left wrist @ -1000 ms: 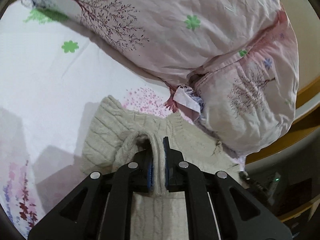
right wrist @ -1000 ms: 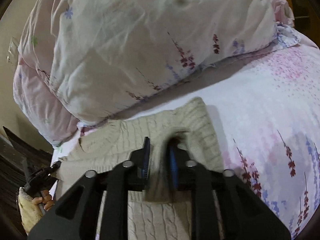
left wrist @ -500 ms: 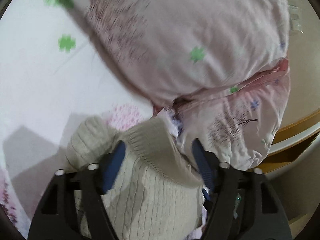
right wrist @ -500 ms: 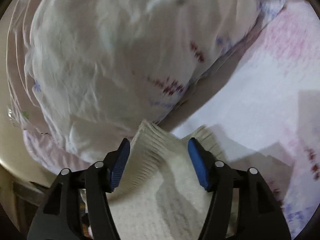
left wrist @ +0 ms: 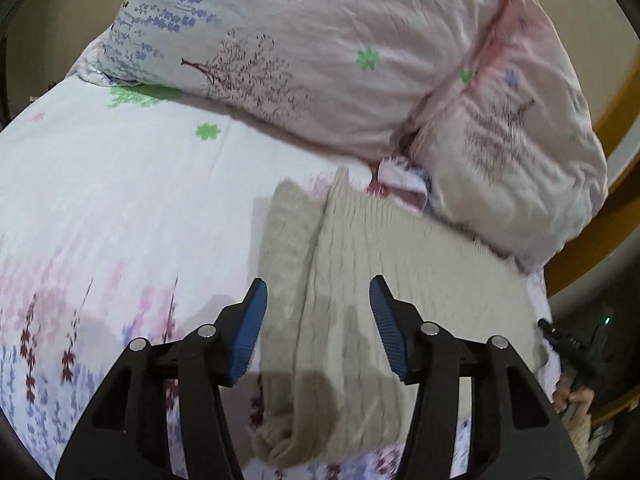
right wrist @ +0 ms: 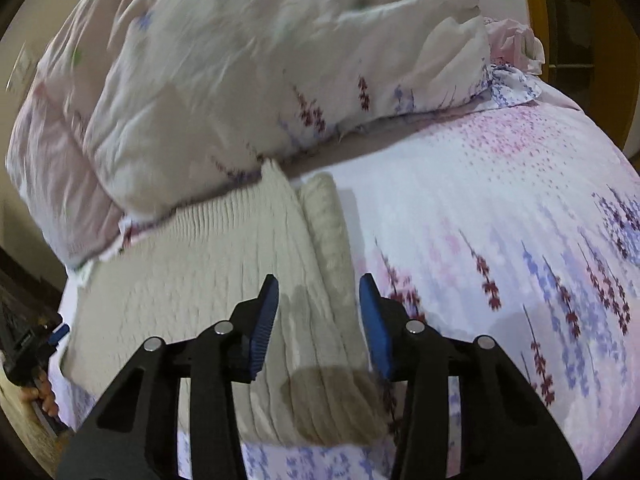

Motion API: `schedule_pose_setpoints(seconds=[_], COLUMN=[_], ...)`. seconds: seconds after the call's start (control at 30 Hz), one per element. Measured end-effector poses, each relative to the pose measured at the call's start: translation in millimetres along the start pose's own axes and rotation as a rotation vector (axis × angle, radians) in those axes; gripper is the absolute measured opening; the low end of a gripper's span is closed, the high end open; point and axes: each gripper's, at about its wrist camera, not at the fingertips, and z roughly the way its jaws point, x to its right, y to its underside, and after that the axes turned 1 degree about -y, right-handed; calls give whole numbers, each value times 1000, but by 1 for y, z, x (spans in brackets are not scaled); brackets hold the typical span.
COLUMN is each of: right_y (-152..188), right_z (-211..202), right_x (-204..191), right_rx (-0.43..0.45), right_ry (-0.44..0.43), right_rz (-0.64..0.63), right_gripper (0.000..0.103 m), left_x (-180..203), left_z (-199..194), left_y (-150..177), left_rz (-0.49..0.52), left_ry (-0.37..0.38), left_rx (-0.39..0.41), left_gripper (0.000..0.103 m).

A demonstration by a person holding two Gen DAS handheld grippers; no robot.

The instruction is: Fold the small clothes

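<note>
A small cream cable-knit sweater (left wrist: 360, 264) lies folded flat on the floral bed sheet (left wrist: 120, 200), with a rolled or folded strip along one side. It also shows in the right wrist view (right wrist: 224, 272). My left gripper (left wrist: 318, 296) is open and empty, hovering just above the sweater. My right gripper (right wrist: 318, 292) is open and empty, hovering above the sweater's folded side edge.
A bulky pink-white floral duvet (left wrist: 360, 60) is heaped at the far side, touching the sweater's far edge; it also shows in the right wrist view (right wrist: 240, 80). A wooden bed frame (left wrist: 624, 92) runs on the right. The other gripper (left wrist: 576, 344) shows at the right edge.
Both grippers held pinched folds of the sweater a second ago, then opened and let go. They have pulled back and up; the sweater now lies folded on the sheet.
</note>
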Motion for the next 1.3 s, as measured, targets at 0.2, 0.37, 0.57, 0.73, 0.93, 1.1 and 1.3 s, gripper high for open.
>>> schedule_pose_setpoints(seconds=[0.2,0.37,0.57,0.73,0.93,1.1,1.3], right_y=[6,7,19,35,40,28,24], right_z=[4,-14,-38,-37,-19,-36,-17], right_x=[-10,-14,-16,-9,-15,-40,-86], right_rx=[-3,39,75,29,-11,81,57], right_ry=[46,34,30,97,191,214,128], right_rz=[-41,-35,-37,-20,-65,-152,-283], right_gripper=[14,10,10,10,17,41,40], left_x=[1,0,-8,-10,-14,-12,30], left_z=[11,5,-11,-15,-10,-27,-32], left_y=[18,23,27,38,42,41,42], left_rz=[50,69,59,76,68,68,223], left_ry=[-48,-16,33,38,56,55,35], left_rx=[-30,-30,-38,-50,-49,15,66], left_gripper=[26,11,7,7,8,9,38])
